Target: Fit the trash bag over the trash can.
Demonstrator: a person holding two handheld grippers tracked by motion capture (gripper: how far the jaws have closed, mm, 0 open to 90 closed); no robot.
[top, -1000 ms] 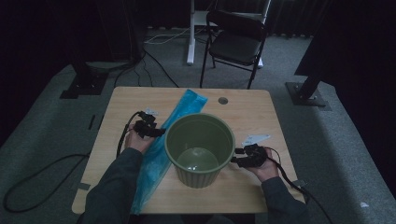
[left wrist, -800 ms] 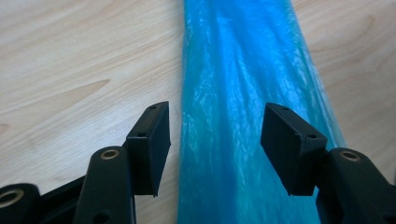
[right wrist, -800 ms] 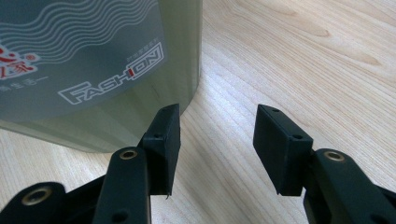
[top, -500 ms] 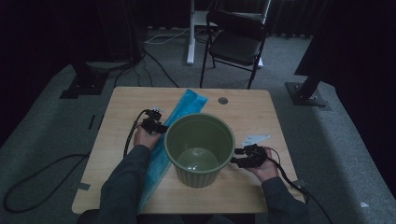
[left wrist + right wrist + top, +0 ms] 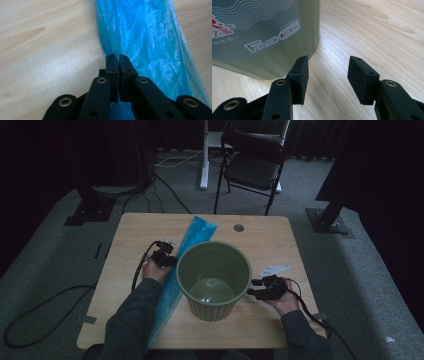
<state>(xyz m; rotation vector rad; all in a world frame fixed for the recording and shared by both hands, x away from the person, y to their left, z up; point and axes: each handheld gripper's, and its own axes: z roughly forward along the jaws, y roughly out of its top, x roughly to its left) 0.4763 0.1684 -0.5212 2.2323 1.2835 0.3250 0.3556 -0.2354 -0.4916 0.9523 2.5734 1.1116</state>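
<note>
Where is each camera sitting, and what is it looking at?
High view: above the person's side, looking forward and down at the table; forearms and both claws show.
Left gripper view: rides the left claw, looking down at the blue bag; its jaws have just closed on the bag's edge.
Right gripper view: rides the right claw, open, facing the green bin.
The high view also shows the bag and bin.

A crinkled blue plastic bag (image 5: 147, 50) lies flat (lengthwise) beside the green bin (image 5: 214, 279).
</note>
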